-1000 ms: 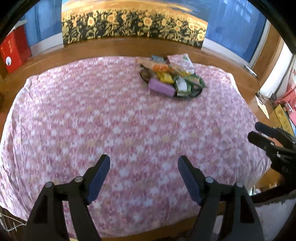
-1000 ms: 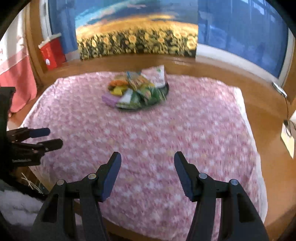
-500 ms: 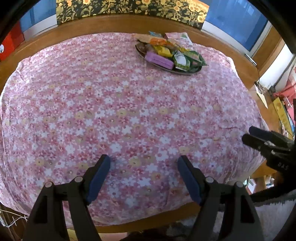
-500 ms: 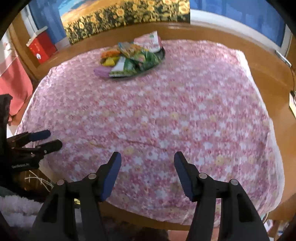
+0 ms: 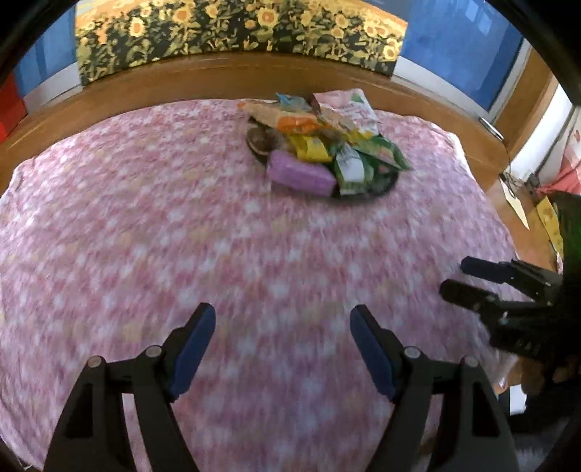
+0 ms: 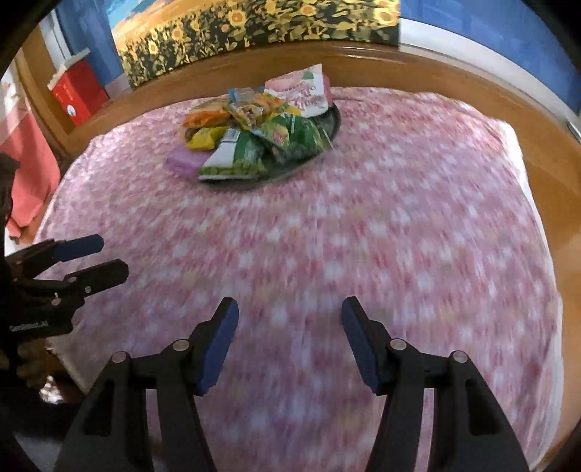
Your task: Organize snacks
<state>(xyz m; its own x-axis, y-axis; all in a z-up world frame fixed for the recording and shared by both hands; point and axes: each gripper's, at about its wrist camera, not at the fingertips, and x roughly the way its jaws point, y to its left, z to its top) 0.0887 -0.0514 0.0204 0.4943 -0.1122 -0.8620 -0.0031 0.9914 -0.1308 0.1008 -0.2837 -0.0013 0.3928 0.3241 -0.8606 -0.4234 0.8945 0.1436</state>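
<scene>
Left tool (image 5: 282, 328): nearest us, jaws spread wide and empty, hovering over the near edge of the counter (image 5: 54, 119).
Right tool (image 6: 289, 321): likewise released, gripping nothing, level with its partner at our right side.
Cloth (image 6: 417, 225): a pink flowered cover lies over the whole top; we see nothing loose on it between the tools and the dish.
Snacks (image 5: 319, 152): heaped together on a dark dish (image 6: 332, 127) at the far middle, well apart from both tools; a purple pack (image 5: 299, 176) overhangs the near rim, green and yellow packets behind it.
Stage: we judge this fits either an approach or a withdrawal; the pile alone cannot settle which.
Care: any grip should take one packet by a free edge, since the soft stack may slide.
Room: a sunflower panel (image 6: 254, 32) and blue walls behind; a red box (image 6: 78, 92) at far left.
</scene>
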